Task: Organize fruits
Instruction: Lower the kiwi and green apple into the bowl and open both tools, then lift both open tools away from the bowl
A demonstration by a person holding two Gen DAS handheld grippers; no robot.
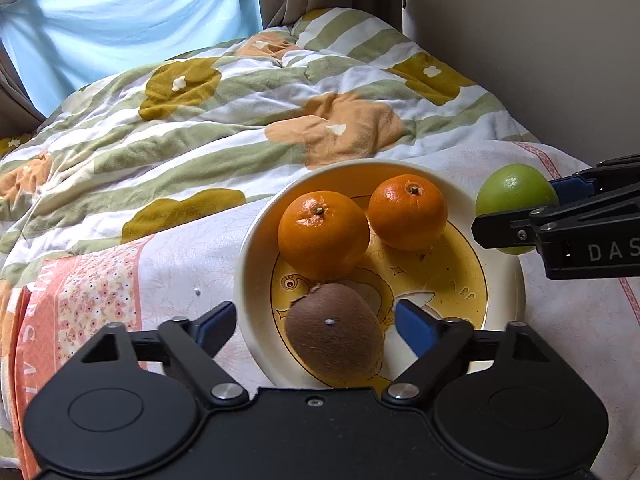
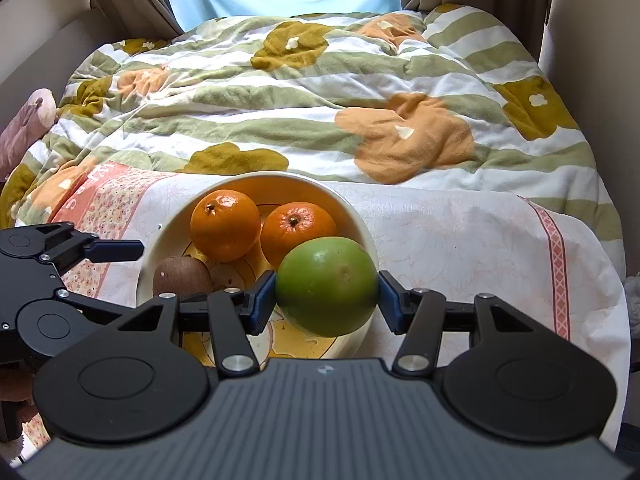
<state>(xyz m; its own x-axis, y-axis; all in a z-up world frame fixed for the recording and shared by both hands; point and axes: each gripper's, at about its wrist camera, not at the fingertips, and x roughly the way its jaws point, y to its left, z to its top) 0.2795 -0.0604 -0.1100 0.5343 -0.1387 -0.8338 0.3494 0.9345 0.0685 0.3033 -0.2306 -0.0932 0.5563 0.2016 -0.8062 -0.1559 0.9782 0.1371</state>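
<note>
A cream bowl (image 1: 252, 248) with a yellow cartoon inside holds two oranges (image 1: 323, 234) (image 1: 407, 211) and a brown kiwi (image 1: 335, 334). My left gripper (image 1: 316, 326) is open, its fingers either side of the kiwi at the bowl's near edge, not touching it. My right gripper (image 2: 327, 296) is shut on a green round fruit (image 2: 327, 285) and holds it over the bowl's right rim (image 2: 370, 240). The green fruit (image 1: 514, 196) and the right gripper also show at the right of the left wrist view. The left gripper (image 2: 120, 250) shows at the left of the right wrist view.
The bowl stands on a white and pink floral cloth (image 1: 168, 264) spread over a bed. A rumpled quilt (image 1: 200, 128) with green stripes and flowers lies behind it. A wall (image 1: 520, 40) runs along the right. A pink plush toy (image 2: 24, 124) lies at the far left.
</note>
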